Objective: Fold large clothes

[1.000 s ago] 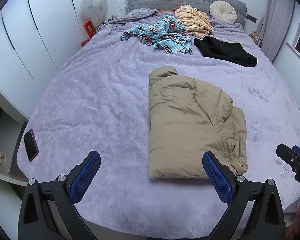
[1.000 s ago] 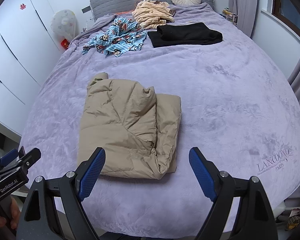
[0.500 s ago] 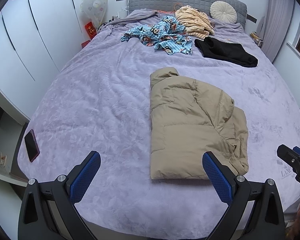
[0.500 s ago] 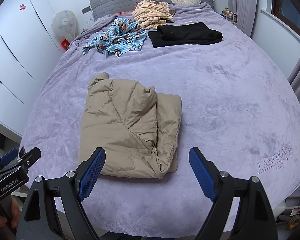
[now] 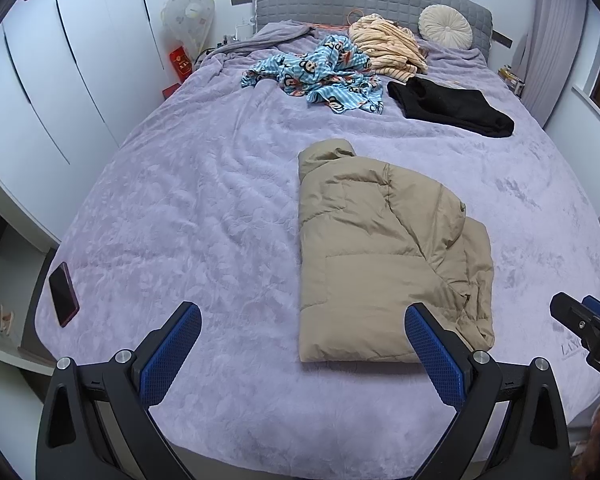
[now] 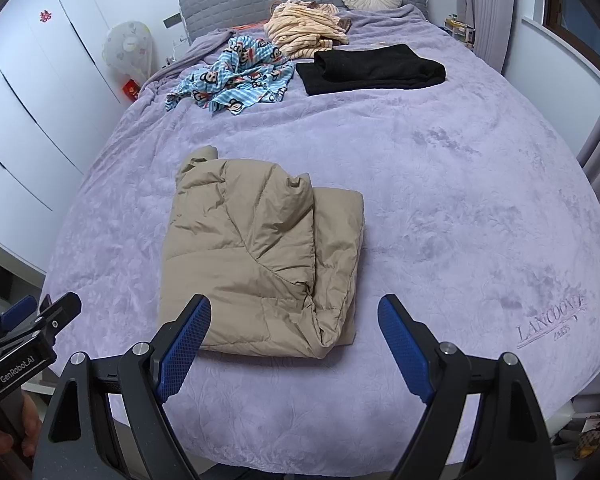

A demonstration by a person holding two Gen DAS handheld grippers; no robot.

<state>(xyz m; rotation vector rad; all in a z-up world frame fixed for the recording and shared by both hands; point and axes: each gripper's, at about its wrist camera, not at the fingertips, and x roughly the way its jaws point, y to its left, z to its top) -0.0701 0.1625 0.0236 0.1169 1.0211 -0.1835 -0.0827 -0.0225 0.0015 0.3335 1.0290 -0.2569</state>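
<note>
The tan puffer jacket point(image 5: 384, 256) lies on the purple bed point(image 5: 188, 208), near the foot edge and a little right of centre in the left wrist view. It is already folded into a thick oblong packet, with the collar end pointing to the far side and a sleeve tucked across the top. By the look of it the lengthwise folds are done, and the step in hand is the pause between folds. One more fold, near hem carried up toward the collar, would likely finish it, or the packet may be judged done and the next garment fetched.

For that fold each claw would need to take a near corner of the packet, biting through all the puffy layers so that none slides out, and then lift both corners together.

The left claw point(image 5: 300, 344) hangs above the near edge of the bed, its blue pads wide apart, holding nothing and touching nothing. The right claw point(image 6: 296, 340) is likewise spread wide and empty, poised over the near right corner of the jacket without contact.

At the far end wait a blue monkey-print garment point(image 6: 236, 76), a striped peach garment point(image 6: 308, 26) and a folded black garment point(image 6: 374, 68). A phone point(image 5: 63, 294) rests on the bed's near left edge.
</note>
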